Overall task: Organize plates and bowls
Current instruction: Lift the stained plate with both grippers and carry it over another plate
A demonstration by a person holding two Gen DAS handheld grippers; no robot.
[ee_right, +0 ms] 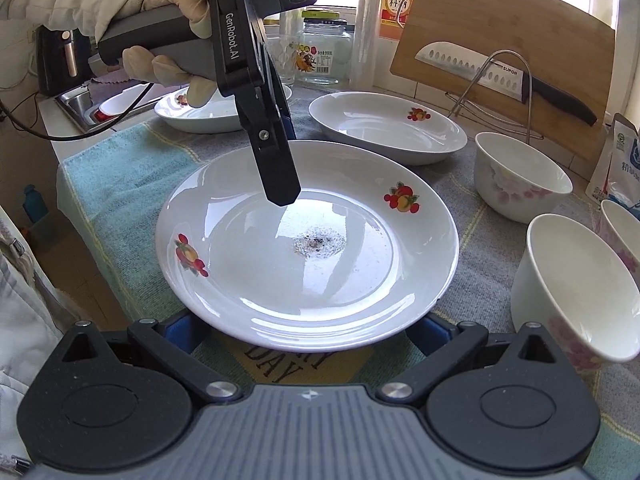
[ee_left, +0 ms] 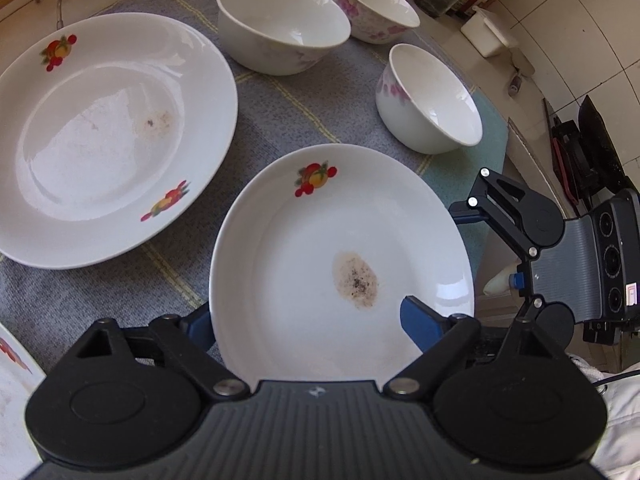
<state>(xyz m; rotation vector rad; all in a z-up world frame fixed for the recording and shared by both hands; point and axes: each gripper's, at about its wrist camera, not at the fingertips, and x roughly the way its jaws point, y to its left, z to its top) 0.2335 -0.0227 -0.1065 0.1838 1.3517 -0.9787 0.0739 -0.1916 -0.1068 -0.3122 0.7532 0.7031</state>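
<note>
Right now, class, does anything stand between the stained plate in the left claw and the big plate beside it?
Nothing visible does. The left claw grips the stained plate; only bare cloth lies between it and the big plate. The bowls stand farther back, off that path.

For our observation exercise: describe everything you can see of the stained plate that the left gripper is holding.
The stained plate is round, white and glossy, ceramic by its look. It has a shallow well, a brown speckled stain at the centre and two fruit decals on the rim. It sits over the checked cloth. The left gripper clamps its rim, one finger over the well and one beneath.
</note>
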